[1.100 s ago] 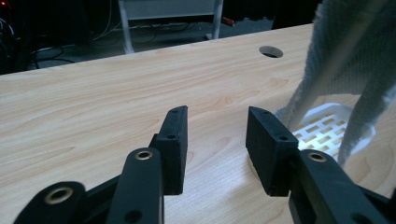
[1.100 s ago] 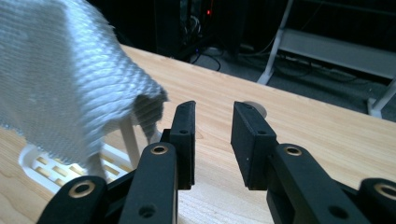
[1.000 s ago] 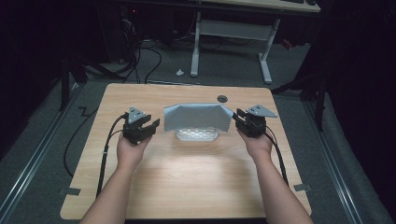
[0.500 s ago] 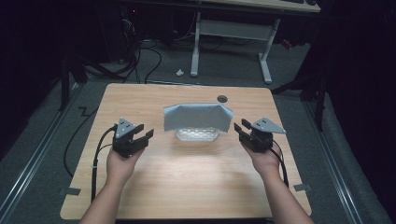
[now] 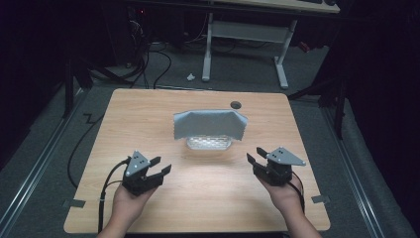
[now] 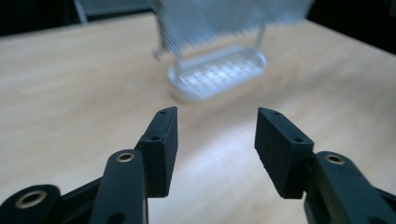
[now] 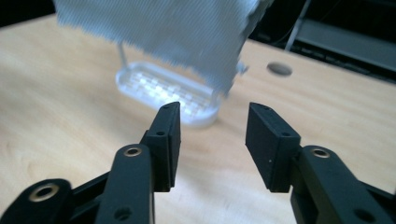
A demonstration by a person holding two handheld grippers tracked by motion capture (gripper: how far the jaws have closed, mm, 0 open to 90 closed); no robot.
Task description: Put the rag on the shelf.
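A grey cloth (image 5: 209,124) hangs draped over a small clear rack with an oval base (image 5: 210,143) at the table's middle. The left gripper view shows that cloth (image 6: 229,21) above the clear base (image 6: 217,78); in the right gripper view the cloth (image 7: 163,28) hangs over the base (image 7: 166,91). My left gripper (image 5: 159,166) sits at the front left, well short of the rack, and its jaws have just been opening with nothing between them. My right gripper (image 5: 256,156) is at the front right, apart from the cloth; its jaws have also just been opening and hold nothing.
The wooden table (image 5: 148,114) has a round cable hole (image 5: 236,104) behind the rack. Black cables (image 5: 106,186) trail from the left gripper over the front left edge. A white desk frame (image 5: 245,37) stands on the floor beyond the table.
Both grippers have let go of the cloth's corners and drawn back toward the front edge, spreading apart. Their jaws stand wider than before. The cloth stays draped on the rack.
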